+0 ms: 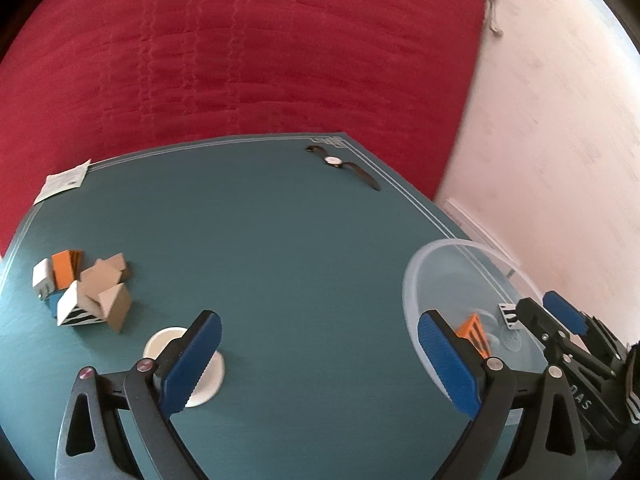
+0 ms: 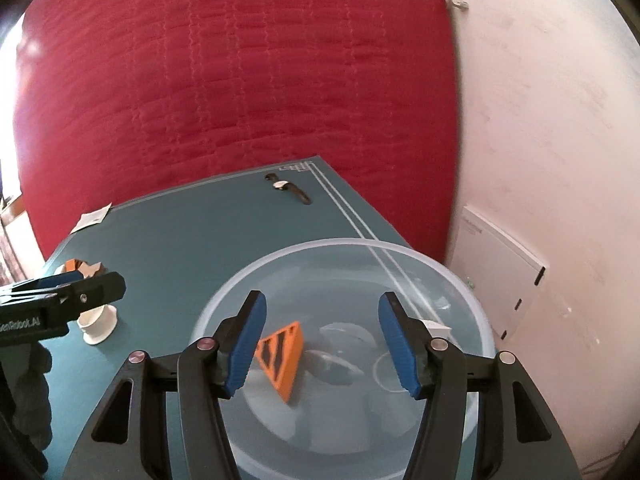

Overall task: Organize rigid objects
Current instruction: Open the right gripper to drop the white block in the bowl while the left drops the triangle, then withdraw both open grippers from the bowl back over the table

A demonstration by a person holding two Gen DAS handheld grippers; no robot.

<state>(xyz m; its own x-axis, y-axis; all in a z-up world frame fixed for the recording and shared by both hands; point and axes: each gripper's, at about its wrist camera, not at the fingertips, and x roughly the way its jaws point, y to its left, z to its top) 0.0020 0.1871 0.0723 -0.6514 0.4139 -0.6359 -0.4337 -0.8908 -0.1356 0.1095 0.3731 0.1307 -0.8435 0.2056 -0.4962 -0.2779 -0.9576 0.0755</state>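
Observation:
A clear plastic bowl (image 2: 472, 304) stands on the teal table, also in the left wrist view (image 1: 416, 280). Inside it lie an orange black-striped wedge block (image 2: 282, 354) and a white striped block (image 1: 508, 315). My right gripper (image 2: 320, 344) hangs open and empty over the bowl; it shows in the left wrist view (image 1: 556, 312). My left gripper (image 1: 320, 360) is open and empty above the table. A pile of blocks (image 1: 86, 292), orange, white, tan and striped, lies at the left.
A small white cup (image 1: 208, 376) stands under my left gripper's left finger. A wristwatch (image 1: 340, 162) lies near the table's far right corner. A paper card (image 1: 64, 180) sits at the far left corner. A red quilted surface is behind the table, a pale wall at the right.

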